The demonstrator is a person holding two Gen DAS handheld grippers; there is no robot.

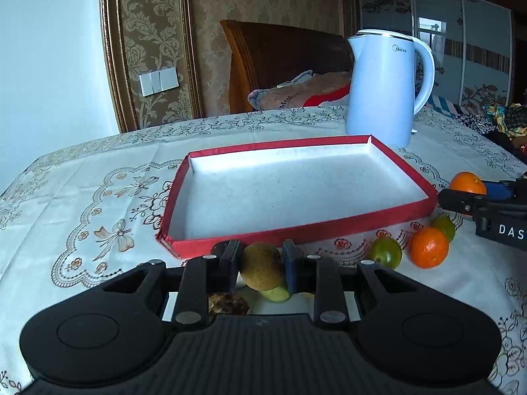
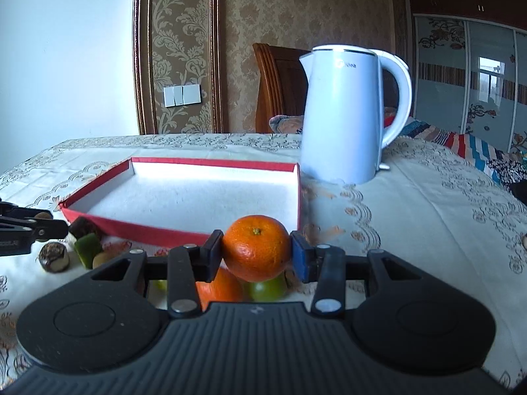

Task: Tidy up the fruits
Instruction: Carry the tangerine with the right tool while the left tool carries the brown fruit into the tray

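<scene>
Now our left gripper (image 1: 262,268) pinches a brownish fruit (image 1: 262,270), our right gripper (image 2: 257,250) an orange (image 2: 256,247); the empty tray (image 1: 395,161) waits at twelve o'clock. Both round skins could slip and roll off the cloth

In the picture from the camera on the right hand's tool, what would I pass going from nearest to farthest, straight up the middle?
The orange held between the tool's fingers, then the red box, empty inside, then the white kettle a little to the right, and last the wooden headboard against the patterned wall.
</scene>
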